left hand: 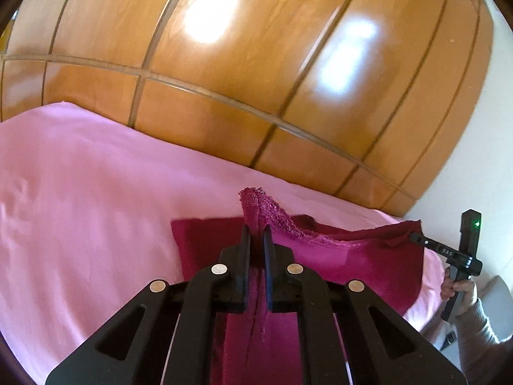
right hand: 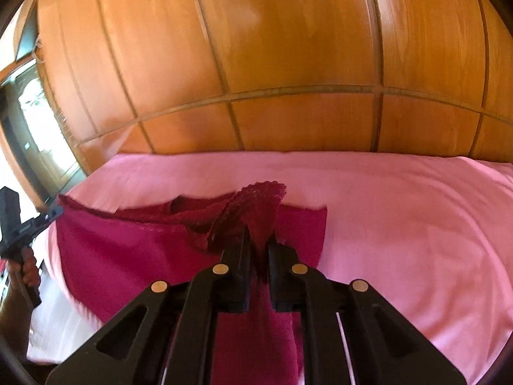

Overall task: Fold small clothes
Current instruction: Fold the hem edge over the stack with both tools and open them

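Observation:
A magenta garment [left hand: 368, 256] with a lace-trimmed edge lies partly lifted off the pink sheet [left hand: 80, 192]. My left gripper [left hand: 257, 231] is shut on a bunched lace corner that sticks up between its fingers. At the far right of the left wrist view, my right gripper [left hand: 412, 236] pinches the garment's other corner. In the right wrist view the right gripper [right hand: 259, 240] is shut on a lace fold of the garment [right hand: 128, 250]. The left gripper [right hand: 57, 210] holds the far left corner. The cloth hangs stretched between the two grippers.
Glossy wooden wardrobe panels [left hand: 224, 80] rise right behind the bed. A white wall [left hand: 481, 160] stands at the right. A hand and grey sleeve [left hand: 481, 320] hold the right tool. A bright doorway [right hand: 32, 122] shows at the left beyond the bed edge.

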The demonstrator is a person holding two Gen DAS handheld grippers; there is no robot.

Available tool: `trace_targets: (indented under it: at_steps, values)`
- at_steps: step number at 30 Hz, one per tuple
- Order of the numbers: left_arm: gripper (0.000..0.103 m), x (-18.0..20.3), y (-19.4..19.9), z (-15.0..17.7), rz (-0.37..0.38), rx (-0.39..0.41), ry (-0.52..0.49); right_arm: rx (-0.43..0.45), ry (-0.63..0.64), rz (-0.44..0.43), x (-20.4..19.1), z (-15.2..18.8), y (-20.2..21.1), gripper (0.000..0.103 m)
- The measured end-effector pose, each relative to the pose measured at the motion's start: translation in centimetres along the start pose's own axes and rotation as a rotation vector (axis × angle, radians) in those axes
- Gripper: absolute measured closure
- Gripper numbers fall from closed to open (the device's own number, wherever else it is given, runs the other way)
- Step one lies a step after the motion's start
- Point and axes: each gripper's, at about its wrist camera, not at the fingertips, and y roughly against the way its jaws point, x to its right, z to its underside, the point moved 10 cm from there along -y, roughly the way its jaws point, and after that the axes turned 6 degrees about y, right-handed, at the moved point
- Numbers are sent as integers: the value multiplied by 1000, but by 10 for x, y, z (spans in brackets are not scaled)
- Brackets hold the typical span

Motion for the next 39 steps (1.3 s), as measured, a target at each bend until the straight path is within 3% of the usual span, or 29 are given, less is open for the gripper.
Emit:
trace_targets:
  at_steps: [9, 16, 20, 22, 23, 24, 25, 26, 27, 31, 35, 38, 39]
  values:
    - [97, -62, -87, -27, -156, -62, 106, -83, -136, 95, 46, -20, -106, 96]
    - [97, -96, -149, -22, -300, -146, 111, -216, -168, 211, 76, 9, -167, 97]
    - [96, -112, -175, -5, -387, -237, 80, -242, -174, 213, 81, 17, -174, 91]
    - [96, -109, -167, -6, -381, -226, 79, -223, -187, 178, 79, 14, -164, 68]
    - [92, -108, -159, -9, -381, -207, 81, -201, -192, 151, 75, 14, -154, 65]
    - [80, -108, -150, -10, -385, -192, 82, -190, -193, 138, 74, 14, -146, 62]
    - [73, -109, -142, -9, -388, -181, 85, -180, -192, 120, 72, 17, -134, 62]
    - [59, -109, -130, -7, -381, -163, 91, -168, -198, 91, 70, 24, -120, 62]
    - [55, -107, -119, -2, -361, -154, 99, -159, -208, 61, 68, 31, -105, 61]
    - [55, -97, -76, 35, -251, -176, 120, -153, -226, -23, 59, 65, -59, 60]
    - [47, -90, -45, 85, -84, -244, 241, -175, -247, -111, 40, 108, -21, 59]
    - [47, -81, -31, 112, -48, -263, 239, -224, -239, -123, 25, 139, -20, 60]
    - [47, -77, -28, 118, -23, -265, 244, -243, -233, -120, 22, 145, -23, 65]
